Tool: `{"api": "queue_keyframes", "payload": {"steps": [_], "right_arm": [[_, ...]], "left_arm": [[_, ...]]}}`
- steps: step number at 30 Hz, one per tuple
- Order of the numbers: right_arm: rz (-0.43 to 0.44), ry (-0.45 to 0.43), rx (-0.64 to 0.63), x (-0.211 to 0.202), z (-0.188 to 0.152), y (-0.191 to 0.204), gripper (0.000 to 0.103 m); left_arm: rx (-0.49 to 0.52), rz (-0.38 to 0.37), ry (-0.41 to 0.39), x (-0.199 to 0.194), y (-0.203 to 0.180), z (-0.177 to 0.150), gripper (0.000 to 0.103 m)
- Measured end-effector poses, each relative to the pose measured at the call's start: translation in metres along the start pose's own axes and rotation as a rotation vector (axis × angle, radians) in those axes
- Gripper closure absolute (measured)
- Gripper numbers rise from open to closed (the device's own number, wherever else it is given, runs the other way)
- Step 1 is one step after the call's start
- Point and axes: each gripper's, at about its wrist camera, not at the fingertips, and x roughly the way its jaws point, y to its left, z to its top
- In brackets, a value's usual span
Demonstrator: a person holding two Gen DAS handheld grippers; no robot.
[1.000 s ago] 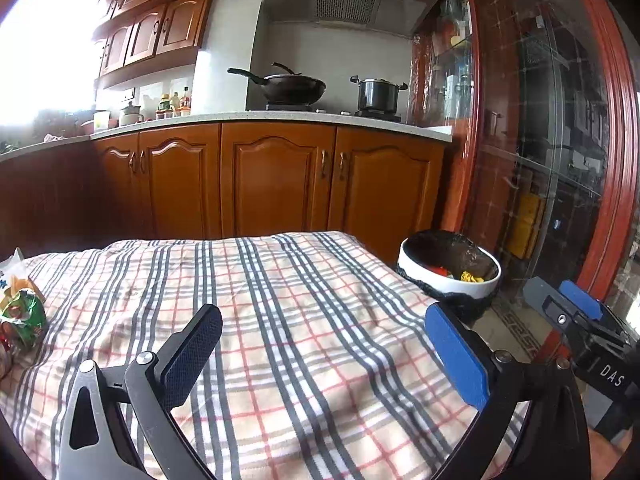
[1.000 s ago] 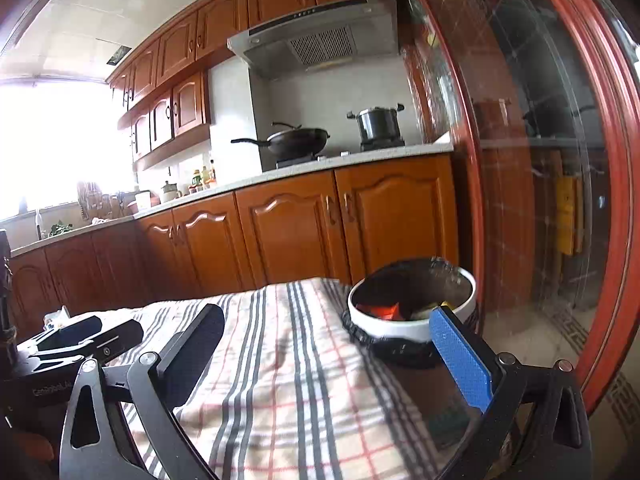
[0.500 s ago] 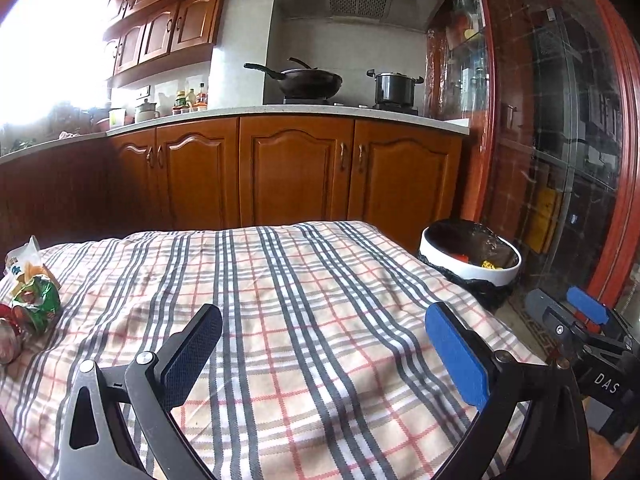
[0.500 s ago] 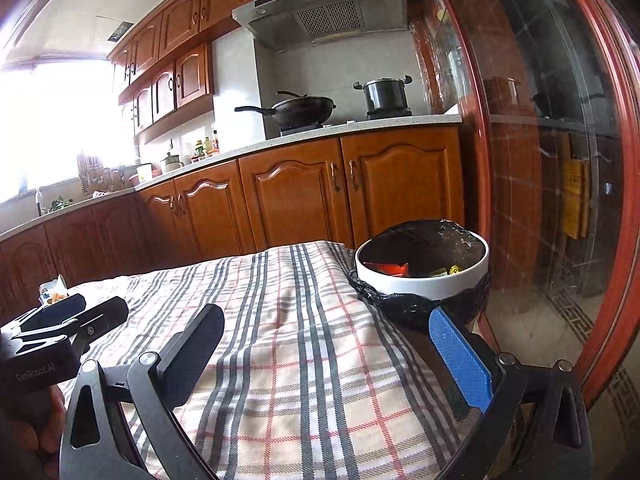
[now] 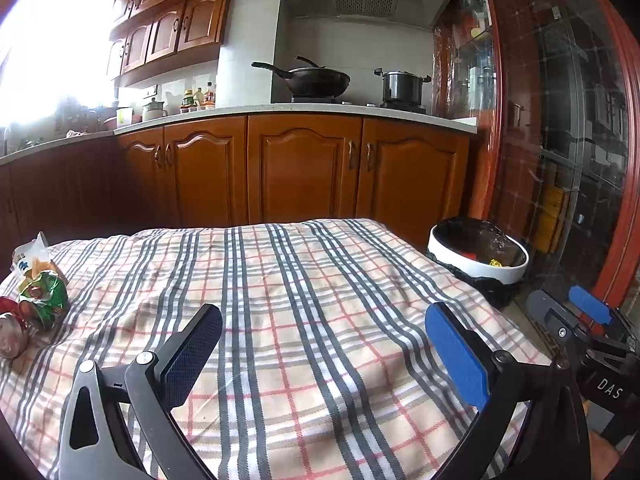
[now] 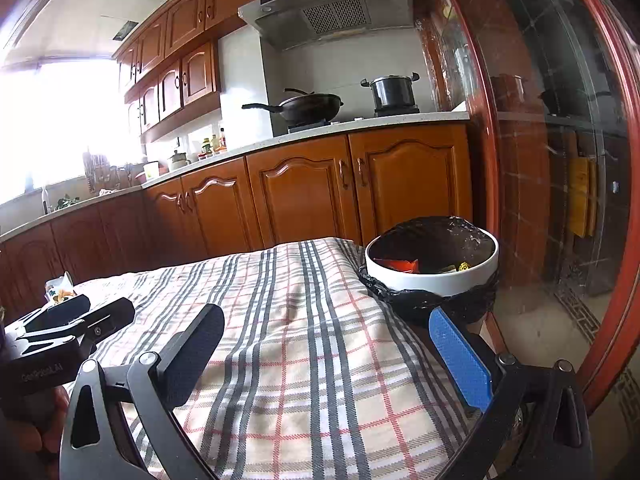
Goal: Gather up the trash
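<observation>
Trash: crumpled green and red snack wrappers are lying at the plaid-clothed tabletop's far left edge.
Bin: white-rimmed black-lined bin is sitting beside the right edge.
Change: both views are rising and levelling; wrappers are sliding inward.
Left gripper: jaws apart, empty.
Right gripper: jaws apart, empty.
Meaning: pickup is likely coming next.

Plaid cloth — white-rimmed bin

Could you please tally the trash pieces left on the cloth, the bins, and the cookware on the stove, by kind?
Trash pieces on the cloth: 3: white wrapper, green packet, red-and-silver piece
Trash bins: 1
Cookware on the stove: 2: wok, pot
Total: 6
</observation>
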Motion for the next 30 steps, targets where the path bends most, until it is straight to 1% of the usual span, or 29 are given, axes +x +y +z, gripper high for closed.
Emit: {"api": "queue_keyframes", "payload": {"steps": [11, 30], "right_arm": [[0.008, 0.009, -0.004, 0.003, -0.001, 0.001, 0.000], [0.014, 0.004, -0.024, 0.004, -0.001, 0.005, 0.000]], "left_arm": [[0.004, 0.017, -0.002, 0.006, 0.007, -0.002, 0.001], [0.019, 0.012, -0.008, 0.010, 0.015, -0.003, 0.001]]}}
